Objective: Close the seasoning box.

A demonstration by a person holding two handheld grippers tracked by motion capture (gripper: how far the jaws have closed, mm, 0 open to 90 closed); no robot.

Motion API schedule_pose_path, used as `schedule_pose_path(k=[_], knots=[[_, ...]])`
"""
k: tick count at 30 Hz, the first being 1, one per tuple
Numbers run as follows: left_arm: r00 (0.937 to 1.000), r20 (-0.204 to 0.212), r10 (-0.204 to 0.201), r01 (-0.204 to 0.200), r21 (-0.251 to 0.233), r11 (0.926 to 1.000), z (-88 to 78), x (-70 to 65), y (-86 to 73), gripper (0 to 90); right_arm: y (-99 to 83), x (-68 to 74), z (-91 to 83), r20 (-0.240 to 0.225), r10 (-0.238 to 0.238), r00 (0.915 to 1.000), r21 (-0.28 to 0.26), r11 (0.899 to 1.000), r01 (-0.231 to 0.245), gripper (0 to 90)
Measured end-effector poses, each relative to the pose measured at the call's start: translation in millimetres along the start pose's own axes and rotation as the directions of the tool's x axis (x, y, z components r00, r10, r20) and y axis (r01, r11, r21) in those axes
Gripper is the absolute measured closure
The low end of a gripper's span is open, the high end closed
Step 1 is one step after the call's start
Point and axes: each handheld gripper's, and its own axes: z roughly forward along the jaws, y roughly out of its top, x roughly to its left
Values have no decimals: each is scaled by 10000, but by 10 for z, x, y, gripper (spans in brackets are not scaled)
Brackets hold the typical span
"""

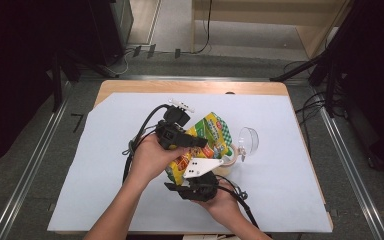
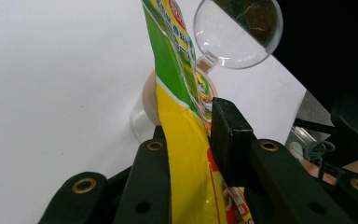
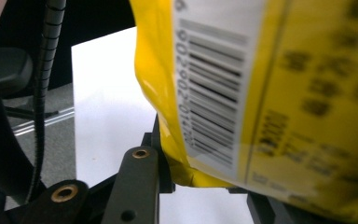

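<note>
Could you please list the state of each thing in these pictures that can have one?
snack bag: lifted off the table, held between both grippers, top looks unopened.
left gripper: jaws shut on the snack bag.
right gripper: jaws on the snack bag's lower edge.
clear jar: standing on the sheet, open.
clear lid: flipped back, hinged at the jar's rim.

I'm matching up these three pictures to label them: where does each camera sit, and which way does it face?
High view: above the table, looking down; forearms, left gripper, right gripper.
Left gripper view: along its jaws, clamped on the snack bag, toward the clear cup.
Right gripper view: along its jaws at the bag's barcode.
All three views share the bag.
</note>
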Motion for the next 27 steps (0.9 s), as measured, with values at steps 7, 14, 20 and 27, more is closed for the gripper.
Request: schedule_pose_path(k=[7,14,20,27], knots=[[9997,-210,-151,150,-67,9999,-34,19,5,800,56,-2,49,146,-238,9996,198,9995,235,648],[10000,-42,-2,1,-59,10000,-5,2,4,797,45,-4,49,354,-120,9993,206,9997,113,682],[9997,124,225,-221,-351,9991,-14,-26,6,766,27,15,8,193,286,9994,-186,9994,-282,692],[9994,149,308,-299,-516,9982,-40,-30,-1,710,30,17,-17,34,613,9981,-498,9969,-610,693]])
